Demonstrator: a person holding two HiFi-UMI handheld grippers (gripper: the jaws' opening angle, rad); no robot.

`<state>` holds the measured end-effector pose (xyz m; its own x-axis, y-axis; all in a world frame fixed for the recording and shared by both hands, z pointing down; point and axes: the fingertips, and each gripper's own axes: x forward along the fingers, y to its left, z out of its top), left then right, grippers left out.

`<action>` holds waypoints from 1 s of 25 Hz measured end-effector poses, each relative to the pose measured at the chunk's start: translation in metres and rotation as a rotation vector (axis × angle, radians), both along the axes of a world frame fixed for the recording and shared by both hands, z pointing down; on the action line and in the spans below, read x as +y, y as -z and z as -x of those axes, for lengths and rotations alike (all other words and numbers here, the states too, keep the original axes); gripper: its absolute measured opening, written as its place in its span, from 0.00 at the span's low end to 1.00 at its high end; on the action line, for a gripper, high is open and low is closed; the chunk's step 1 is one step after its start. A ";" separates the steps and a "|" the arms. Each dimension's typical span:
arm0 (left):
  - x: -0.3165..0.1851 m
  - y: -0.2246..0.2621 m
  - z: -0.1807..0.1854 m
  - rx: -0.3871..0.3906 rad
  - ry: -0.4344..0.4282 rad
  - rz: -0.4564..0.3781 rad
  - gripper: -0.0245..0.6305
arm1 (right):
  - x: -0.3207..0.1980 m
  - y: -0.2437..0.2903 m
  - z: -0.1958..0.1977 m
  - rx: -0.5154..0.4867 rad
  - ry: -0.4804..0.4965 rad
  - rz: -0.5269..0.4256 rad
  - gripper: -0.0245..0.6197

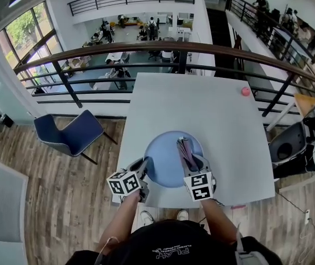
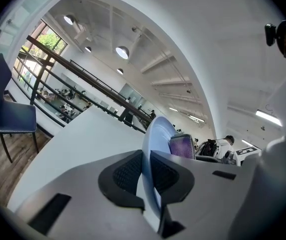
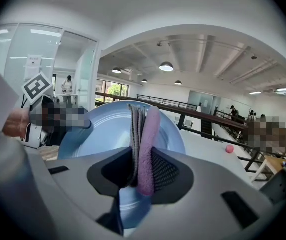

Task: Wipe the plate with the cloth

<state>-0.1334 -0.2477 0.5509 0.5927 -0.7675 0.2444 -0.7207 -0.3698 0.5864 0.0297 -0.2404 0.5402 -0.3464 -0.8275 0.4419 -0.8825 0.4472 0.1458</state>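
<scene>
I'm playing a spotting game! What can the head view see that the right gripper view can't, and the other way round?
Only the head view: the blue chair beside the table, and the person's shoes. Only the right gripper view: the ceiling lamps, and up close, the right gripper clamped on the cloth. Both: the plate, the cloth, the table, the pink ball and the railing.

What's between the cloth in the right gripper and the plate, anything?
Nothing visible. The right gripper clamps the cloth directly in front of the bare face of the plate. The left gripper pinches only its left rim, off to the side.
</scene>
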 end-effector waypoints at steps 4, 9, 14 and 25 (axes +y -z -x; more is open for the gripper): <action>-0.002 0.003 -0.004 0.003 -0.014 -0.006 0.09 | -0.004 0.005 -0.017 0.027 -0.042 -0.011 0.21; 0.000 -0.003 -0.013 0.012 -0.025 0.007 0.09 | -0.006 -0.001 -0.038 0.041 -0.078 -0.006 0.21; -0.002 -0.004 -0.019 0.024 -0.036 0.021 0.09 | -0.004 0.002 -0.044 0.050 -0.081 -0.027 0.21; 0.007 -0.017 -0.020 -0.020 -0.016 0.051 0.09 | 0.030 0.015 0.046 -0.019 0.122 -0.024 0.21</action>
<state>-0.1136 -0.2406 0.5681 0.5995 -0.7440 0.2952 -0.7266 -0.3512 0.5905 -0.0161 -0.2107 0.5247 -0.4537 -0.7886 0.4150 -0.8242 0.5485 0.1413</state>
